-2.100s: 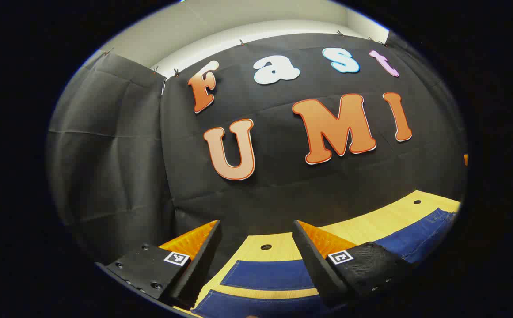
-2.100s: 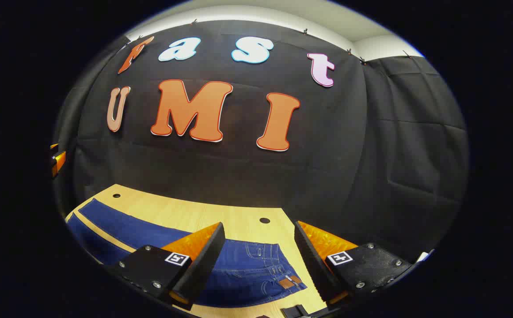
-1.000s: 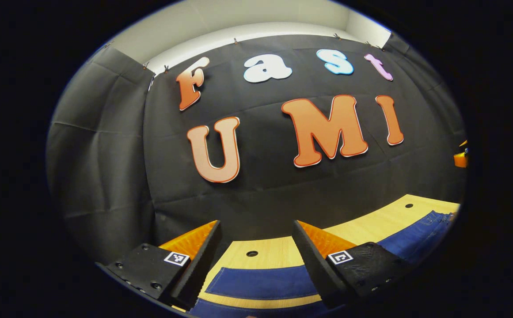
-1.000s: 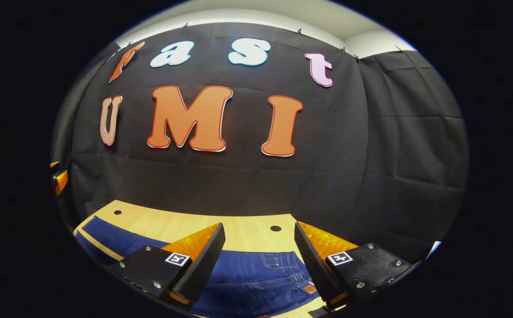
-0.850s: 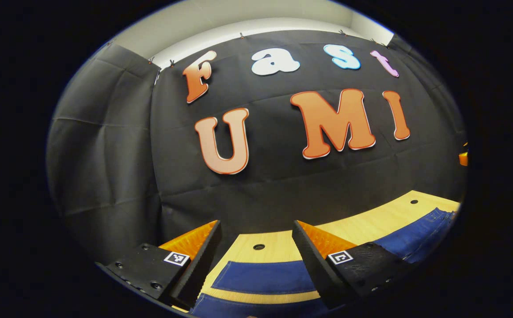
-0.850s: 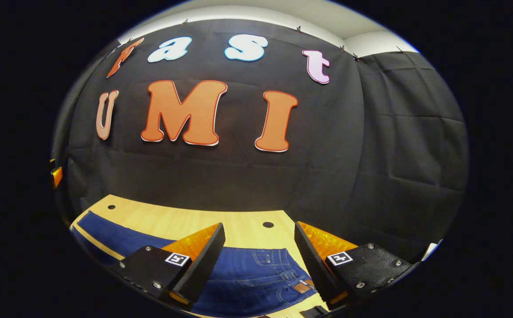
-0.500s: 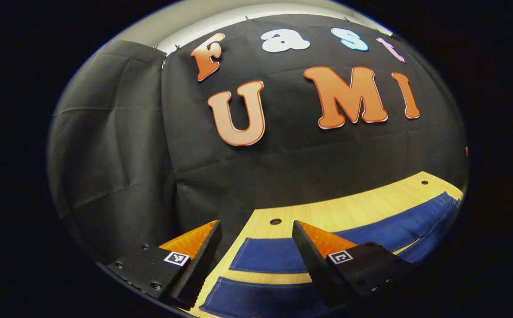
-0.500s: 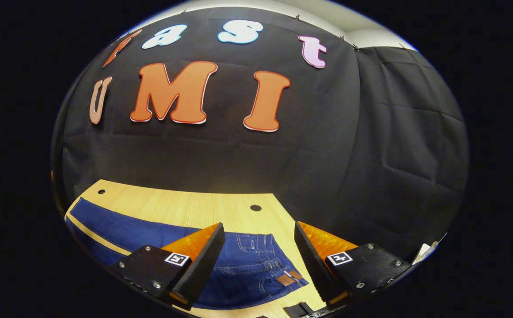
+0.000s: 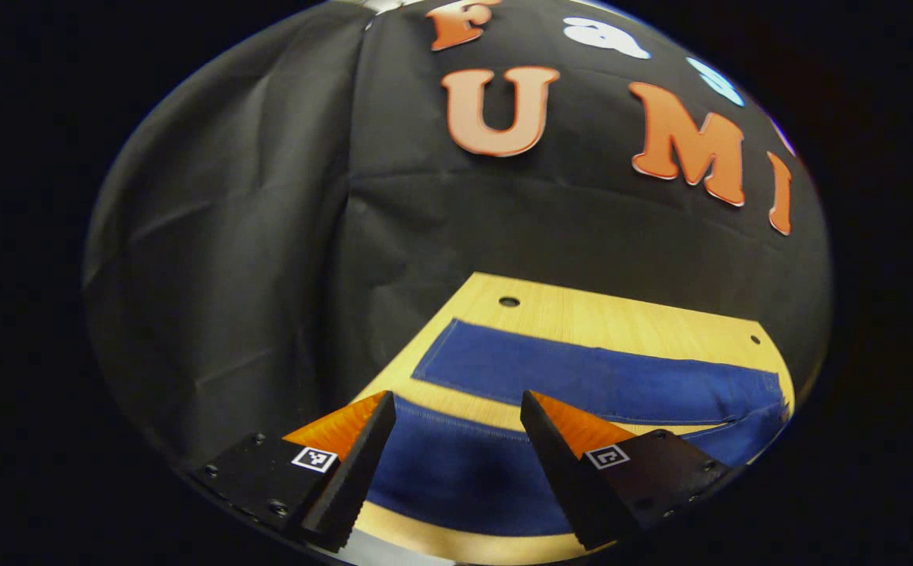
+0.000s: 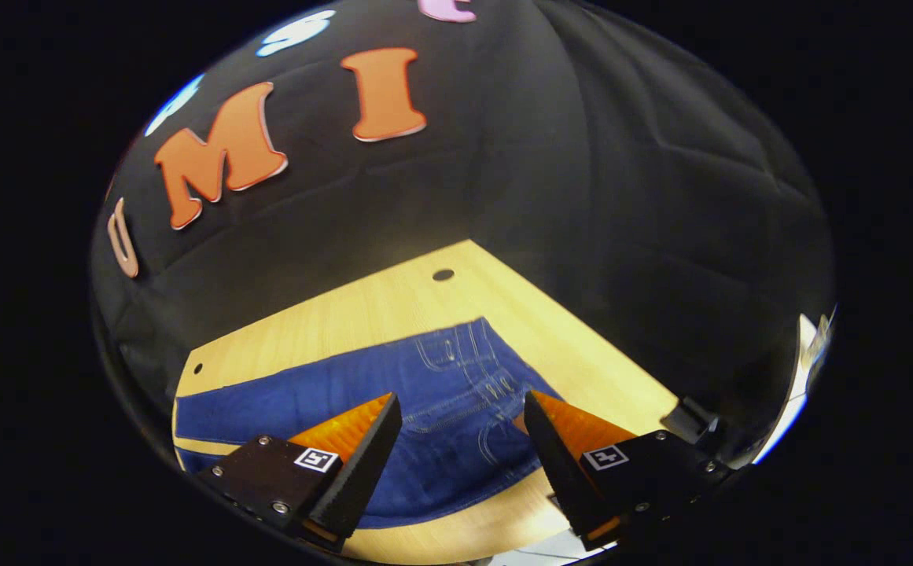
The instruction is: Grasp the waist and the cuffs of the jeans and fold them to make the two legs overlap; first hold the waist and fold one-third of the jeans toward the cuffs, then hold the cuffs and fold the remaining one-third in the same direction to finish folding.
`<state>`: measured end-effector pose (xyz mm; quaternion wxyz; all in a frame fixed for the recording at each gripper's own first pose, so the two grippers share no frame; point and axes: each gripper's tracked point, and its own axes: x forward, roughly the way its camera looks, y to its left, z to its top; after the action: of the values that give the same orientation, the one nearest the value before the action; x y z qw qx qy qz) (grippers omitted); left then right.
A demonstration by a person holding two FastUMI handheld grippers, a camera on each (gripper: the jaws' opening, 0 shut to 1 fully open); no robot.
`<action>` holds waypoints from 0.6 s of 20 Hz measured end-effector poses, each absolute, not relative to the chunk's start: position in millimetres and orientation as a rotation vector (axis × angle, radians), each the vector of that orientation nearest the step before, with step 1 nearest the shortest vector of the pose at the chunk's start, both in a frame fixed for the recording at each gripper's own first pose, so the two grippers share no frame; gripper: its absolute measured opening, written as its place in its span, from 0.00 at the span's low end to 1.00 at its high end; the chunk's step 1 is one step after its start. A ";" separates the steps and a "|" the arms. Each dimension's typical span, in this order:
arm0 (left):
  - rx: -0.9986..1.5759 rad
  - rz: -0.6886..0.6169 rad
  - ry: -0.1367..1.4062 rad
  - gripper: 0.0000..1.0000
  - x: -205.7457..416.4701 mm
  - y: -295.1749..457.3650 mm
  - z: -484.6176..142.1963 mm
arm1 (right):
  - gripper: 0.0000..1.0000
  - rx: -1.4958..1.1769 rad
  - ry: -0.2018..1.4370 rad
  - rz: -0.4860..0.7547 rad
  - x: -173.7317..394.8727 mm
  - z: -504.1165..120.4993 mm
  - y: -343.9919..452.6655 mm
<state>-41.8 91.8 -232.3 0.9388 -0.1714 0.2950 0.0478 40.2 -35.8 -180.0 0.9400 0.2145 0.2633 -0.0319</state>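
One pair of jeans (image 9: 582, 373) lies flat on the table (image 9: 605, 314); two grippers, left gripper (image 9: 456, 464) and right gripper (image 10: 460, 464), hover above it, both released.

Pale wood tabletop (image 9: 621, 314), small round holes near its far edge. Blue jeans (image 9: 582, 377) lie flat on it, legs spread apart with a strip of bare wood between them; waist end (image 10: 464, 369) near the tabletop's right corner.
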 end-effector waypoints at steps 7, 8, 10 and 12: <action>-0.712 0.193 0.818 0.97 -85.5 95.1 -307.5 | 0.97 0.843 0.764 -0.121 32.1 -262.9 -53.8; -0.770 0.201 0.842 0.97 -88.6 93.4 -320.1 | 0.97 0.891 0.796 -0.119 31.8 -272.2 -52.1; -0.879 0.217 0.888 0.97 -91.7 90.0 -337.8 | 0.97 0.968 0.834 -0.121 31.1 -288.0 -48.9; -0.986 0.244 0.900 0.98 -98.7 83.2 -354.4 | 0.97 1.040 0.865 -0.111 28.8 -297.7 -41.3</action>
<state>-98.7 83.2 -354.4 0.7784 -0.4560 0.4164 0.1128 28.8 -41.3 -297.7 0.7784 0.4809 0.4002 -0.0515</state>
